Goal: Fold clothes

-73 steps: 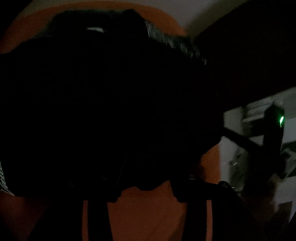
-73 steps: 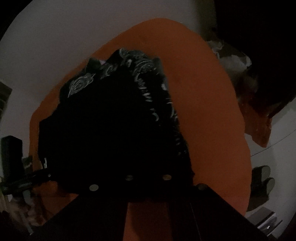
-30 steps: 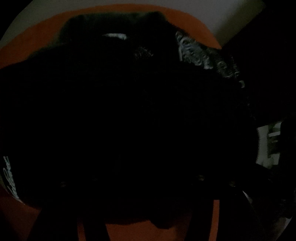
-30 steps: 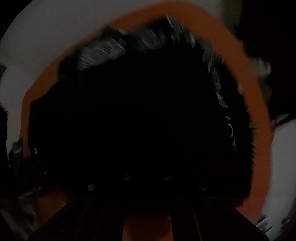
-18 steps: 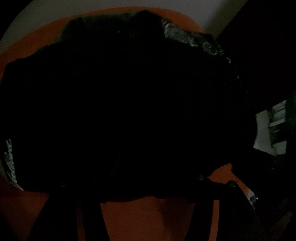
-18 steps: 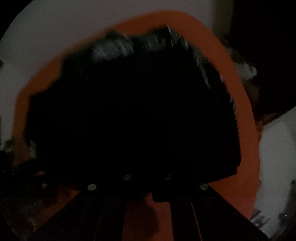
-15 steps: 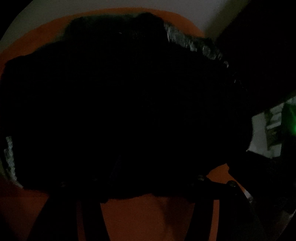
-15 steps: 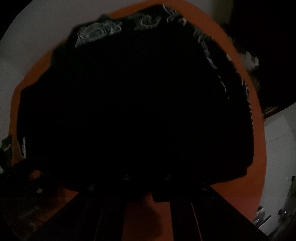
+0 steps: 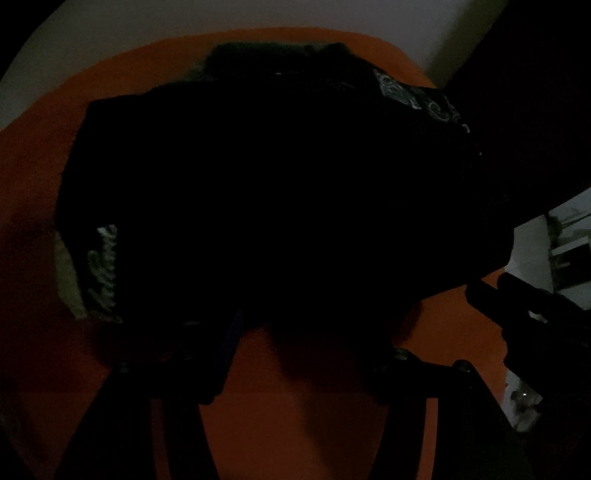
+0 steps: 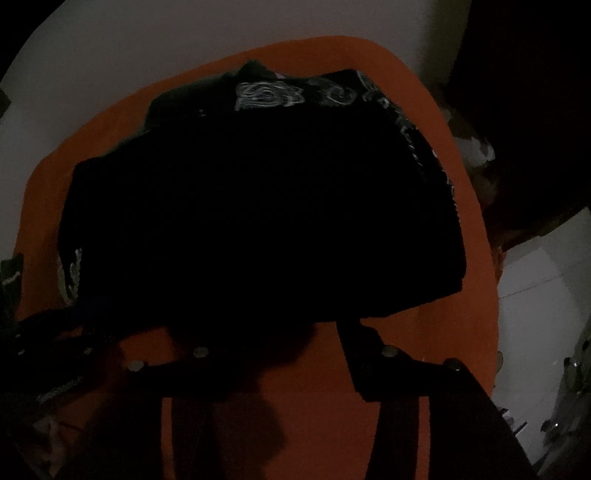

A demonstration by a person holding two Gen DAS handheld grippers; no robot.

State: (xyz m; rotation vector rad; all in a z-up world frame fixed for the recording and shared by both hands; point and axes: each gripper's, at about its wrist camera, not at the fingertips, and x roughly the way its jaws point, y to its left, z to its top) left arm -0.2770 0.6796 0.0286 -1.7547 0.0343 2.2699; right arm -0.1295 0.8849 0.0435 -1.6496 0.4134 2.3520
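Left wrist view, garment: a black cloth garment with pale grey swirl print [image 9: 280,192] lies bunched in a wide heap on a round orange table top [image 9: 55,122], filling most of the middle of the surface.
Left wrist view, print: pale swirls show at the heap's far right edge and a pale feathery patch at its near left edge (the rest is too dark to read).
Left wrist view, left gripper: the left gripper [image 9: 295,350] has its two dark fingers spread wide, bare orange table between them; the left finger [image 9: 177,369] meets the near hem of the garment, though the dim light does not show whether it pinches cloth.
Left wrist view, neighbour: the right gripper [image 9: 524,317] appears as a dark shape at the right, just beside the heap's near right corner.
Left wrist view, surroundings: a pale floor [image 9: 184,33] lies beyond the table.

Right wrist view, garment: the same black heap [image 10: 258,203] sits centred on the orange table [image 10: 476,314], with swirl print along its far and right edges.
Right wrist view, right gripper: the right gripper [image 10: 273,354] has its fingers set well apart, orange table between them; the right finger [image 10: 373,354] touches the garment's near edge (nothing is clamped between the two).
Right wrist view, neighbour: the left gripper [image 10: 55,332] is a dark shape at the lower left, by the heap's near left corner.
Right wrist view, surroundings: pale floor [image 10: 110,74] surrounds the table.
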